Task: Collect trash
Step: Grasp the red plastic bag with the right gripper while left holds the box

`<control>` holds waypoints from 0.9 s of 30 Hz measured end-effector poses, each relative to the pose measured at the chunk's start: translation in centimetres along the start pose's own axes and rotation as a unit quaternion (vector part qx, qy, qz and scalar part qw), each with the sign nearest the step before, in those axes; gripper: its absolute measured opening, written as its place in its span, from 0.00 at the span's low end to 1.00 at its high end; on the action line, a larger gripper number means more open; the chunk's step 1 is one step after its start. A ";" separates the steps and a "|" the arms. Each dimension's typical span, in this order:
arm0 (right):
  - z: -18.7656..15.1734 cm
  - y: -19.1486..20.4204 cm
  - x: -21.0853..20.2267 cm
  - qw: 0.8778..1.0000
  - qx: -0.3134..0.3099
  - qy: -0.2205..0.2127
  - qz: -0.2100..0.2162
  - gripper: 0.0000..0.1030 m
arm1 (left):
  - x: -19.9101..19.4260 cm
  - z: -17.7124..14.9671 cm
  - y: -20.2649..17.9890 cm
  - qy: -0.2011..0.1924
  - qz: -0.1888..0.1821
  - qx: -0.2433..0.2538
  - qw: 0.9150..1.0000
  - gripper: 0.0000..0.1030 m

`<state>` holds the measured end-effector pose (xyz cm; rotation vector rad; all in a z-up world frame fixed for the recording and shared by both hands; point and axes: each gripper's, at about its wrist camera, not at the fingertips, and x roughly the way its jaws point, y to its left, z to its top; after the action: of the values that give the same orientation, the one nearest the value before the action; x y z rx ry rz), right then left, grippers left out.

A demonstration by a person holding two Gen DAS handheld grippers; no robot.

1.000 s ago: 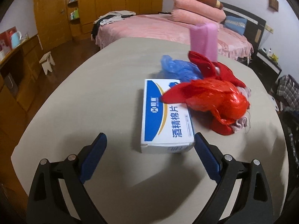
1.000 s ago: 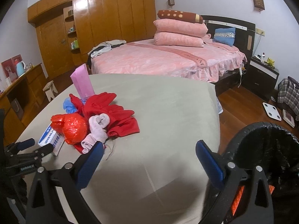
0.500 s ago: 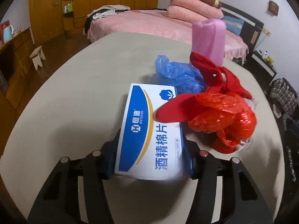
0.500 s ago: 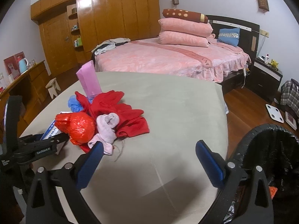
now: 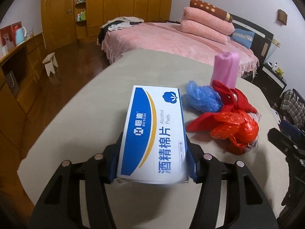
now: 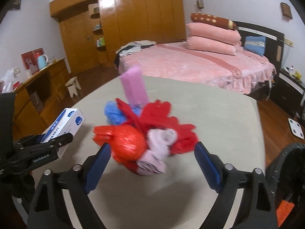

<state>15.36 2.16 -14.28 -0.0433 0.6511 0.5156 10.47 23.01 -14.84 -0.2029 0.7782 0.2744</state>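
Observation:
A white and blue alcohol-pads box [image 5: 154, 131] sits between the blue pads of my left gripper [image 5: 153, 152], which is shut on it and holds it just off the grey table [image 5: 91, 114]. To its right lie a crumpled red plastic bag [image 5: 236, 129], red cloth [image 5: 234, 99], a blue plastic bag [image 5: 202, 99] and a pink roll [image 5: 225, 68]. My right gripper [image 6: 152, 148] is closing around the red plastic bag [image 6: 127, 143] and rolled pink socks [image 6: 158, 148]. Its pads stand apart from them. The box [image 6: 64, 122] shows at the left.
A black-lined trash bin [image 6: 286, 168] stands off the table's right edge. Behind the table is a pink bed [image 6: 200, 64] with stacked pillows. A wooden wardrobe [image 6: 133, 24] and a side cabinet [image 6: 38, 87] line the left. A white scale [image 6: 296, 127] lies on the floor.
My left gripper closed on the box and raised it slightly. My right gripper swung left from the bin side to straddle the red bag and socks, and its jaws narrowed a little.

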 end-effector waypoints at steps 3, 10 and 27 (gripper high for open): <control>0.3 1.2 1.0 1.000 -0.007 0.002 0.011 0.75 | -0.3 0.5 0.2 -0.005 0.002 -0.002 1.000 0.53; 0.2 2.6 3.8 0.999 -0.015 0.031 0.024 0.61 | -0.7 1.4 0.8 -0.013 0.003 -0.006 1.000 0.53; 0.3 2.7 -0.2 0.998 -0.026 0.016 0.062 0.36 | -3.0 1.9 -0.1 -0.032 -0.008 0.003 0.999 0.53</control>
<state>14.14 4.46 -13.66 -0.0598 0.6739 0.6533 9.73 22.93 -11.34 -0.1938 0.7129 0.2632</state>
